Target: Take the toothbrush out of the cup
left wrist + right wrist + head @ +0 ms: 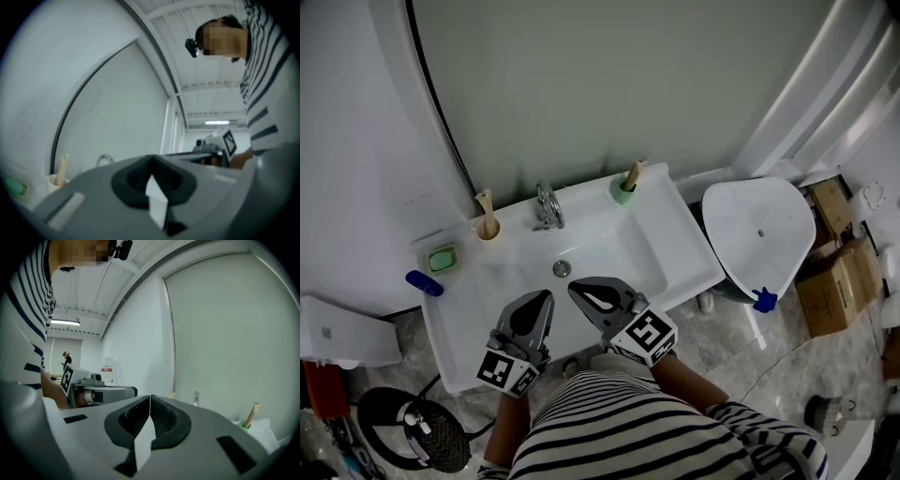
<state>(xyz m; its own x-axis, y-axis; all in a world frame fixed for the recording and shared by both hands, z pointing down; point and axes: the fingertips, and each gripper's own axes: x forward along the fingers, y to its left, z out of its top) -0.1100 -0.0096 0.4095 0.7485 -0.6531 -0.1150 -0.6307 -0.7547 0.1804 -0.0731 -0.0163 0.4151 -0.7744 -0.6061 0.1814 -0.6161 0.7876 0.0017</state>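
Two cups stand on the back ledge of a white sink (670,248). A beige cup (488,230) left of the faucet holds a wooden toothbrush (485,208). A green cup (622,194) to the right holds another wooden toothbrush (632,175). My left gripper (547,295) and right gripper (573,285) hover side by side over the basin's near part, both shut and empty. The left gripper view shows its closed tip (151,158) with the beige cup (53,182) far left. The right gripper view shows its closed tip (150,397), with the green cup's toothbrush (253,414) at right.
A chrome faucet (547,206) stands between the cups, above the drain (562,268). A green soap in a dish (442,259) and a blue object (424,282) lie on the sink's left side. A toilet (759,234) and cardboard boxes (834,281) stand to the right.
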